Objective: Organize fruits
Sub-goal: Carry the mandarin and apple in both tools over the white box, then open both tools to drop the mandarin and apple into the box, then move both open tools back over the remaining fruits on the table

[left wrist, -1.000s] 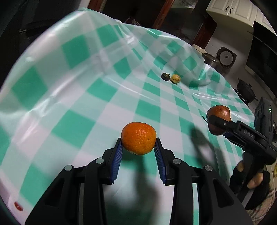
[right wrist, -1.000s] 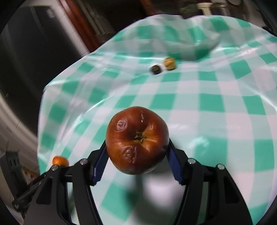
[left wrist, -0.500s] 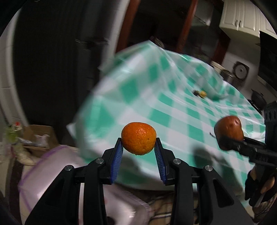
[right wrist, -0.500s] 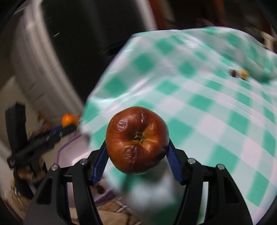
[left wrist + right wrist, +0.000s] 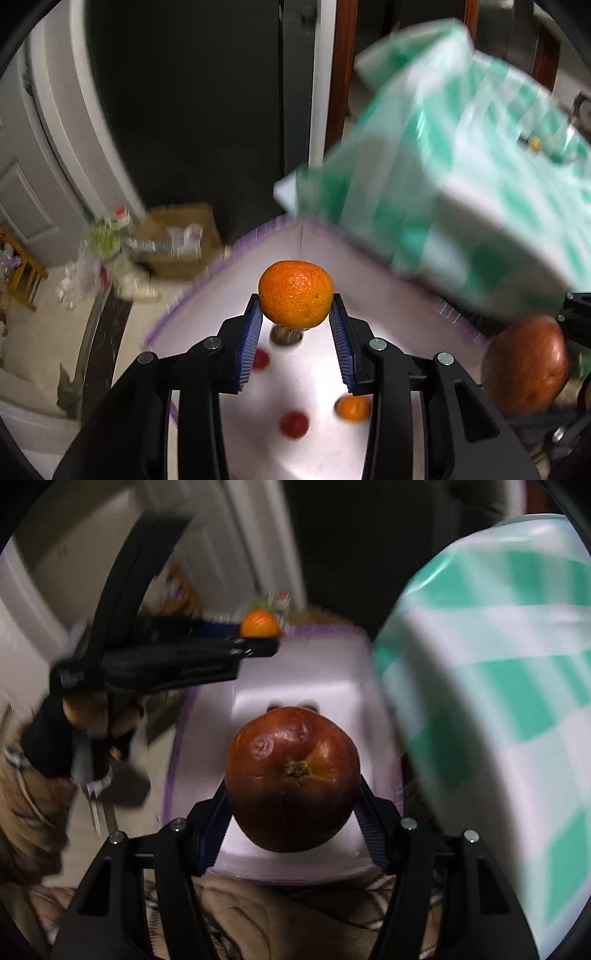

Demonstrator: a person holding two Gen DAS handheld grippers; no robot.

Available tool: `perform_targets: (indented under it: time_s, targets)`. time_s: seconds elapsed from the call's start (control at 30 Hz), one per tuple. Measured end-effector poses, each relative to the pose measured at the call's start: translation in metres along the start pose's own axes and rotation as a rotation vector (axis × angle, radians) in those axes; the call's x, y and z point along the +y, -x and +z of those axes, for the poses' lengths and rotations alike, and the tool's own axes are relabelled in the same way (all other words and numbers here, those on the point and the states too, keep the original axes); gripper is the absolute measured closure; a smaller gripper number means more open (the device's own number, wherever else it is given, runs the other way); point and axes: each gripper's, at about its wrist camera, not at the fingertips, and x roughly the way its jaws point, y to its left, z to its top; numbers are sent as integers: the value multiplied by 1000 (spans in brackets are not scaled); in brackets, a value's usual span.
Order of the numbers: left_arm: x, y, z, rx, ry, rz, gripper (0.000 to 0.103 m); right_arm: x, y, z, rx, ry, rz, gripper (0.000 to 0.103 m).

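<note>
Orange [image 5: 295, 293] and apple [image 5: 292, 777] (each clamped in tongs) above white bin [image 5: 388, 280], beside checked tablecloth [image 5: 480, 192].

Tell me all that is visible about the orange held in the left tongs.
The orange is round, bright, with dimpled peel, whole. The left tongs clamp it by both sides between blue ribbed pads. It hangs in the air over the white bin with a purple rim, touching only the pads.

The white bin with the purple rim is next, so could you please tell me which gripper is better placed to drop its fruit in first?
Left, probably: the left gripper holds its orange over the white bin, above fruit already inside.
</note>
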Motion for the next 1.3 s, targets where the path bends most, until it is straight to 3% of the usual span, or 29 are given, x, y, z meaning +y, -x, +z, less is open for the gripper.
perform_targets:
  time_s: [0.07,0.2,0.3,0.57,0.67,0.9,1.0,1.07,1.1,1.2,1.3]
  targets:
    - [4,-21,-11,86,0,-9,67,7,-22,2,66,34,-13,39]
    - [11,-78,-33,300,35,-98,67,10,-78,6,227,86,-83,39]
    - [8,-108,-40,395,16,-66,67,14,-111,5,341,146,-126,39]
    - [11,-144,-40,517,0,-34,67,23,-147,1,491,270,-199,39]
    - [11,-147,-41,534,-5,-20,67,28,-156,-5,533,298,-202,39]
    - [13,-150,-40,544,-8,-12,64,38,-159,-5,529,332,-231,39]
    - [5,-147,-35,512,-7,-4,44,45,-157,-5,512,355,-257,37]
    - [5,-141,-32,482,-7,5,26,39,-154,-13,491,357,-247,27]
    - [2,-136,-30,460,-5,11,25,40,-150,-12,476,352,-239,22]
    - [-4,-120,-24,416,-9,18,23,44,-130,-6,400,326,-211,22]
    - [-6,-98,-19,354,-30,63,19,46,-93,2,267,311,-210,22]
